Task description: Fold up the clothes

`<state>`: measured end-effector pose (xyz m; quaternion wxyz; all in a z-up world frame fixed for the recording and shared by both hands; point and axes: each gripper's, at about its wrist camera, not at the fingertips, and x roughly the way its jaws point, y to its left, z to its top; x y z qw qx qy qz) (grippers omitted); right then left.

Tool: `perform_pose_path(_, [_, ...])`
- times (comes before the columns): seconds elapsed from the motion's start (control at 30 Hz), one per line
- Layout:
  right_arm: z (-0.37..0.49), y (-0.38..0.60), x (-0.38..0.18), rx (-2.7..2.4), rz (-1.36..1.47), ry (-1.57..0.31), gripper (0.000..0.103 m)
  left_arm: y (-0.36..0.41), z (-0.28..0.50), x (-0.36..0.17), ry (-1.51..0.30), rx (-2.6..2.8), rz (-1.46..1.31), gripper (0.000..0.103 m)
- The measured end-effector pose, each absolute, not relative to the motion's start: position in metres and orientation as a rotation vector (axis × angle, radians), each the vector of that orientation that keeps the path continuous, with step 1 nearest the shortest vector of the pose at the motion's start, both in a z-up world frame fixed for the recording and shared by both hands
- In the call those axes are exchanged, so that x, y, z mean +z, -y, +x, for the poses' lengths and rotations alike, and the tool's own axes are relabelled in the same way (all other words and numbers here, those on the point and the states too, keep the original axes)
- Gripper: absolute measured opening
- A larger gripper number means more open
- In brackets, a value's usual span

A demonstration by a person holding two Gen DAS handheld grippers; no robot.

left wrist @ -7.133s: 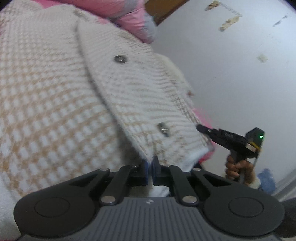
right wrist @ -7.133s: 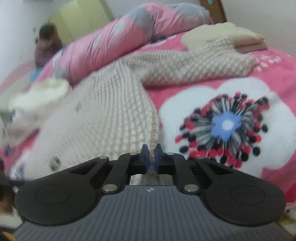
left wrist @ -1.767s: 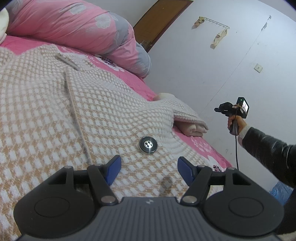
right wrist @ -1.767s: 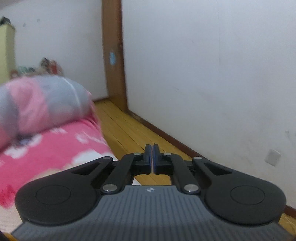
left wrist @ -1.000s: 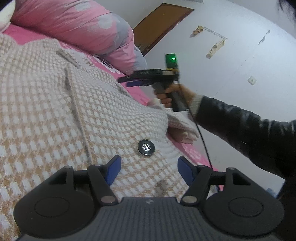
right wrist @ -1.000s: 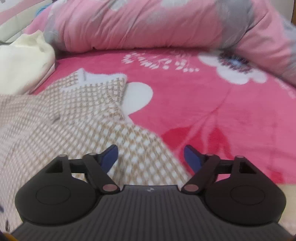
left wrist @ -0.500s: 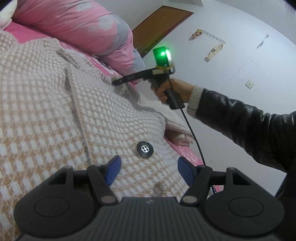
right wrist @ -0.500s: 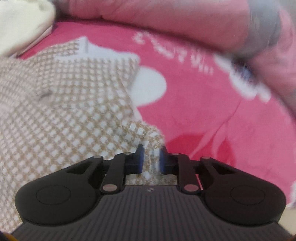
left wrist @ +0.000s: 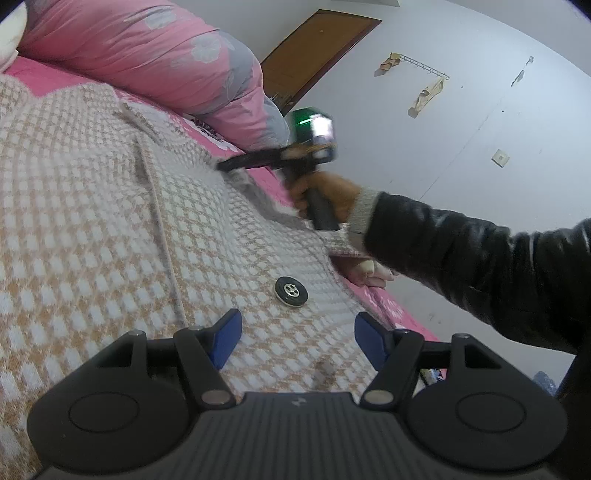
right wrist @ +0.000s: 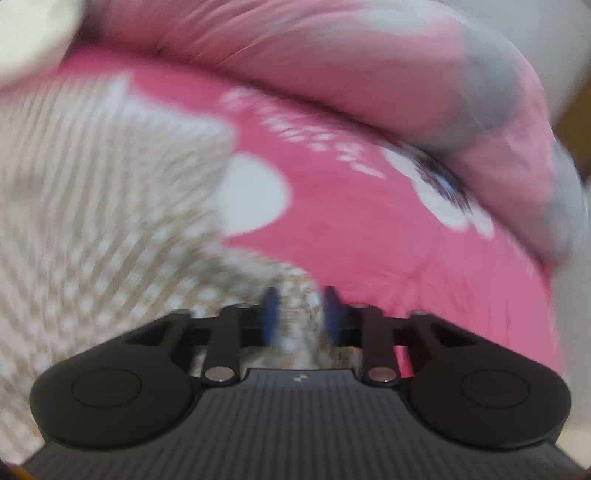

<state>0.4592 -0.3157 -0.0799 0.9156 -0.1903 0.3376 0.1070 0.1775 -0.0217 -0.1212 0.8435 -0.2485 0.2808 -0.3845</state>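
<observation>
Checked knit cardigan (left wrist: pixel 110 229): spread on pink bed (right wrist: pixel 369 221). Left tongs (left wrist: pixel 295 334): apart, over its button (left wrist: pixel 291 291). Right tongs (right wrist: pixel 299 314): just been opening, cardigan edge between them, grip unclear through blur.

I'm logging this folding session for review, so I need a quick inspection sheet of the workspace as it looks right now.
Surface: pink floral bedspread.
Job's things: checked knit cardigan spread flat, dark button showing.
Clutter: rolled pink quilt; cream fabric.
Tongs: left tongs open above the cardigan; right tongs have just been opening, cardigan edge between them, picture blurred.
Cables: nothing seen.
Surroundings: white wall, brown door, wall hook rail.
</observation>
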Motion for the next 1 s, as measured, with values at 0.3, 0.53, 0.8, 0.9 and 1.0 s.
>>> perform_pose_path(0.3, [0.317,0.42,0.048,0.113,-0.113,-0.435,0.042,0.024,0.178,-0.118,-0.601,-0.8,-0.505,0.069])
perform_pose_path(0.53, [0.21,0.449,0.007,0.189,0.143,-0.584,0.044,0.032,0.177,-0.107,-0.628,-0.758,-0.438,0.069])
perform_pose_path(0.8, [0.177,0.475,-0.105,0.188,0.439,-0.802,0.03,0.046,0.168,-0.101,-0.618,-0.709,-0.318,0.069])
perform_pose_path(0.9, [0.15,0.483,-0.104,0.244,0.565,-0.718,0.005,0.049,0.165,-0.099,-0.614,-0.698,-0.294,0.069])
perform_pose_path(1.0, [0.134,0.483,-0.106,0.217,0.55,-0.685,0.005,0.051,0.165,-0.098,-0.613,-0.692,-0.277,0.069])
